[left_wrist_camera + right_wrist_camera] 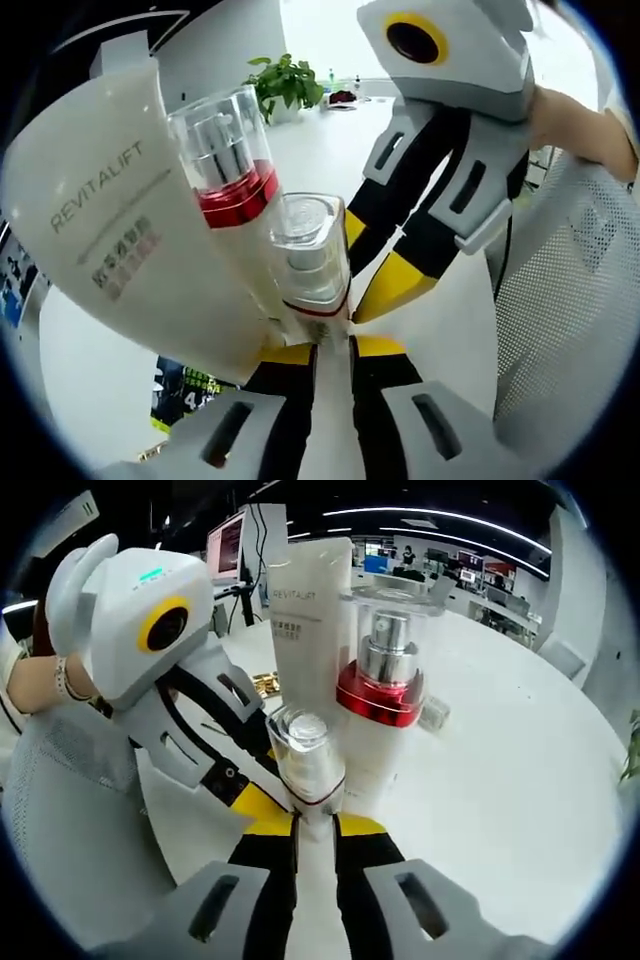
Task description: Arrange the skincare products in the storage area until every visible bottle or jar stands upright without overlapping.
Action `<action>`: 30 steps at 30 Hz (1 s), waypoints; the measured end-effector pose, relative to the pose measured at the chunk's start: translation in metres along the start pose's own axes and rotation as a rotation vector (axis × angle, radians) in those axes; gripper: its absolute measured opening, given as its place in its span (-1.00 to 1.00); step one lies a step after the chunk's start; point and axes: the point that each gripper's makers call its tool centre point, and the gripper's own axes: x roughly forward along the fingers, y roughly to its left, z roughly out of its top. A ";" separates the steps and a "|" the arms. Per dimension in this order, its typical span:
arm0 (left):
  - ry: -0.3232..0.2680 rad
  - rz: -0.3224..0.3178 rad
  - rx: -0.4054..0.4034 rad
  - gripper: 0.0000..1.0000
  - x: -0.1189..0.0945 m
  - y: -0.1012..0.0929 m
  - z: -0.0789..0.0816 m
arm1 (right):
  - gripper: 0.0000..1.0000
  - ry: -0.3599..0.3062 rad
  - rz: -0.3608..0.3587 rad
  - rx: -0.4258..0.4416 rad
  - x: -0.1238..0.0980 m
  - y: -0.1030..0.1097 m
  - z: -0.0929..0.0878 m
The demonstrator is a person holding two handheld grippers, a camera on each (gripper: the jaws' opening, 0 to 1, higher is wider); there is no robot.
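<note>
- Left gripper view: the left gripper (333,342) is coming up from the bottom edge, its yellow-tipped jaws pressing in on the base of a small clear-capped bottle (310,252), which is sitting right at the tips.
- The jaws are standing close together, with only the bottle's narrow lower part between them.
- The right gripper (372,268) is reaching in from the upper right, and its yellow tips are meeting the same small bottle from the far side.
- A pump bottle (222,160) with a red collar under a clear cap is leaning just behind the small bottle, touching or nearly touching it.
- A white tube (105,215) printed REVITALIFT is lying against the pump bottle's left side, tilting in this view.
- A potted plant (283,83) is sitting far back on the white table (330,145); a mesh basket (570,310) is filling the right side.
- Right gripper view: the right gripper (315,825) is pinching the small clear-capped bottle (305,755) at its lower end, jaws nearly together.
- The left gripper (262,792) is coming in from the left, tips at the bottle's base, with a person's hand (35,685) behind it.
- The pump bottle (383,675) is standing just behind and right of the small one; the white tube (305,605) is rising behind both.
- The white table (520,770) is stretching away to the right, well apart from desks with monitors (225,545).
</note>
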 end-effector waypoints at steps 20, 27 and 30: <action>-0.003 0.007 -0.003 -0.73 -0.004 0.001 0.001 | -0.72 -0.001 -0.004 0.010 0.000 0.000 -0.001; -0.016 0.021 -0.002 -0.72 -0.014 0.002 0.004 | -0.69 -0.005 -0.010 0.010 -0.004 0.001 0.001; -0.015 0.024 -0.006 -0.72 -0.017 0.004 0.003 | -0.68 -0.012 -0.013 0.006 -0.007 0.003 0.003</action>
